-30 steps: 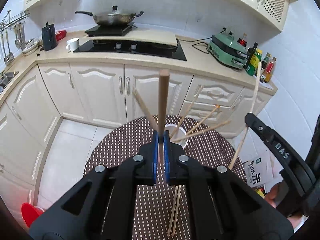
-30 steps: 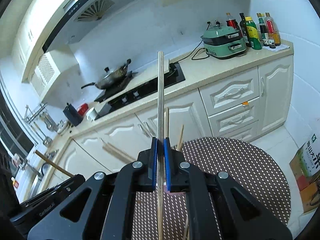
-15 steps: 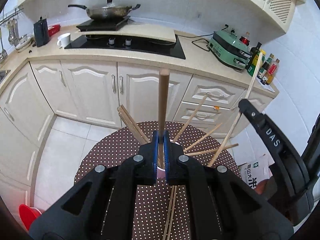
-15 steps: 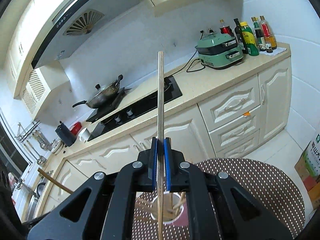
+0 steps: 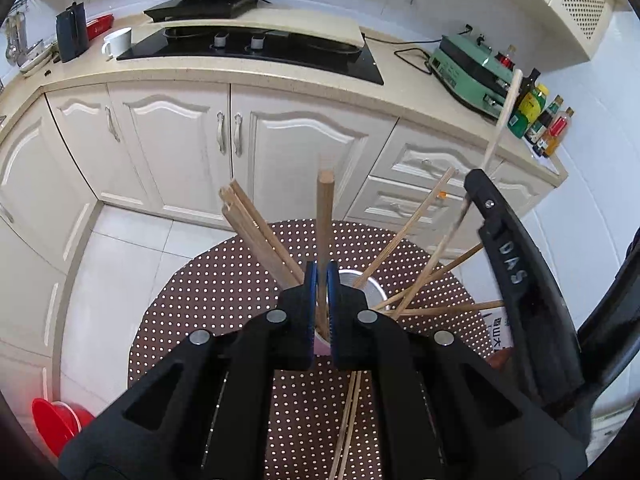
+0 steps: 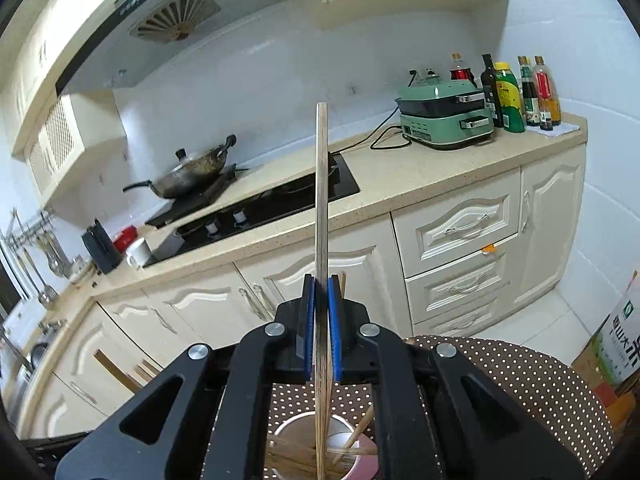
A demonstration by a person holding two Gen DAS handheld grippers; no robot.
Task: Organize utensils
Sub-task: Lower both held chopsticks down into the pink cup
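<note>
Left wrist view alone shows the dotted round table [image 5: 224, 292] and chopsticks fanned in the cup [image 5: 370, 286]; left gripper [image 5: 321, 280] jaws clench a brown stick [image 5: 324, 216]. Right wrist view looks into the cup [image 6: 292, 432]; right gripper [image 6: 320, 292] jaws grasp a pale chopstick [image 6: 321, 184] over it.

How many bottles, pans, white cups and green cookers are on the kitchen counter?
Bottles: 5
Pans: 1
White cups: 1
Green cookers: 1
Total: 8
</note>
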